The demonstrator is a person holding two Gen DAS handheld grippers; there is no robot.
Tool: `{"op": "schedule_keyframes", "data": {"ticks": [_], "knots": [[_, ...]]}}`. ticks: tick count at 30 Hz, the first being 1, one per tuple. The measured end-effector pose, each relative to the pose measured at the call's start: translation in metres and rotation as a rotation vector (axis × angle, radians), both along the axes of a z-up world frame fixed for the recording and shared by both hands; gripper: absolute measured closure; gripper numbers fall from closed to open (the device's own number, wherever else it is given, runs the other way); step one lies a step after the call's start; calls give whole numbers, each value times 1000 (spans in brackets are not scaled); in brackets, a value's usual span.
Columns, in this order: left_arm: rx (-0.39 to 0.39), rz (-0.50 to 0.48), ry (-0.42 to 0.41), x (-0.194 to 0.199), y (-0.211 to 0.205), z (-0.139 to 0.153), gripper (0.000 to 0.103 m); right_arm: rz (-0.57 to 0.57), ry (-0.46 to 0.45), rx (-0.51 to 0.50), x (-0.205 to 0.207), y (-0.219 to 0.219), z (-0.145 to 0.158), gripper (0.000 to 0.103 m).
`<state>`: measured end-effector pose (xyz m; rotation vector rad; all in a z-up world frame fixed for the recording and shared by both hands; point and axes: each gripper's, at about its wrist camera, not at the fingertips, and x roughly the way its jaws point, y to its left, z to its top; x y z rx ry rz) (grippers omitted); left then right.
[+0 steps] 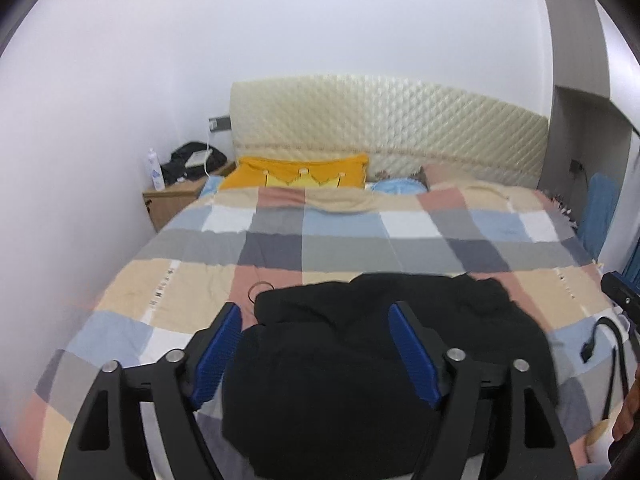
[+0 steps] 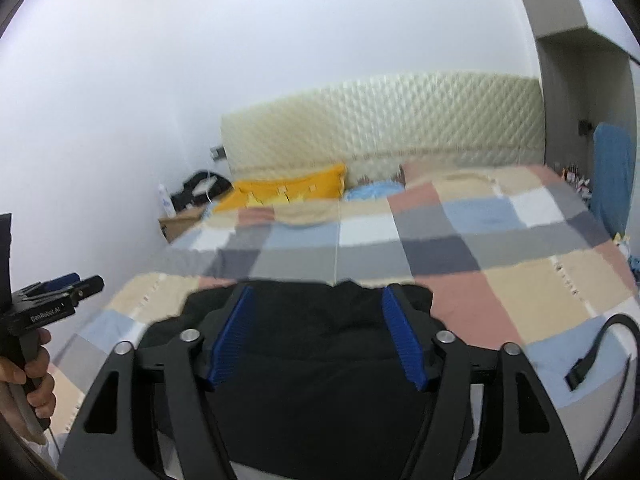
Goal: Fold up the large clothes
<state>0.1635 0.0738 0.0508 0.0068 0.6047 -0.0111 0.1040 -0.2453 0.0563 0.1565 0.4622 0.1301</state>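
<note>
A black, soft fabric garment [image 1: 360, 360] lay bunched in a rough folded heap on the near part of a bed covered by a checked blanket of beige, pink, grey, blue and white squares [image 1: 280, 240]. In the left wrist view the left gripper [image 1: 316, 312], a black two-finger tool with ribbed blue pads [image 1: 218, 356], stood with its jaws wide apart above the garment, the pads pressing on nothing and no cloth caught between them. The right gripper [image 2: 316, 296], of the same make, likewise stood wide and empty over the far edge of the dark heap in its own view. At the left edge of the right wrist view a hand [image 2: 34, 376] gripped the handle of the left gripper, which was held apart from the garment. Near the right edge of the bed a black cable with a flat plug [image 2: 588, 364] rested on the blanket, well apart from the garment. At the head of the bed an orange pillow with a yellow crown pattern [image 1: 300, 174] leaned near a cream quilted headboard [image 1: 384, 124], with a light blue pillow [image 1: 396, 188] just beside it. A wooden bedside cabinet [image 1: 176, 200] stood in the corner carrying a white bottle [image 1: 155, 170] and a black bag [image 1: 196, 160].
</note>
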Motion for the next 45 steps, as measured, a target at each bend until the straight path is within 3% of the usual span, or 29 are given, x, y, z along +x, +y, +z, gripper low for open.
{"op": "schedule_keyframes", "data": {"ticks": [8, 12, 18, 22, 26, 28, 36, 45], "knots": [[-48, -28, -88, -91, -4, 62, 24, 47, -143, 7, -87, 12, 74, 28], [-116, -84, -123, -124, -5, 79, 24, 63, -175, 3, -118, 21, 85, 28], [-66, -81, -155, -159, -16, 89, 24, 95, -225, -26, -163, 37, 93, 28], [-88, -110, -110, -173, -19, 76, 17, 79, -227, -1, -184, 39, 86, 28], [-79, -105, -52, -183, -20, 51, 17, 62, -170, -9, -197, 45, 63, 27], [-112, -96, -26, -188, -16, 42, 17, 56, -149, -35, -201, 50, 54, 27], [-157, -50, 24, -206, 0, 18, 17, 63, -64, -45, -218, 58, 17, 24], [-136, -11, 44, -222, 10, 8, 17, 49, -24, -26, -229, 50, 3, 24]]}}
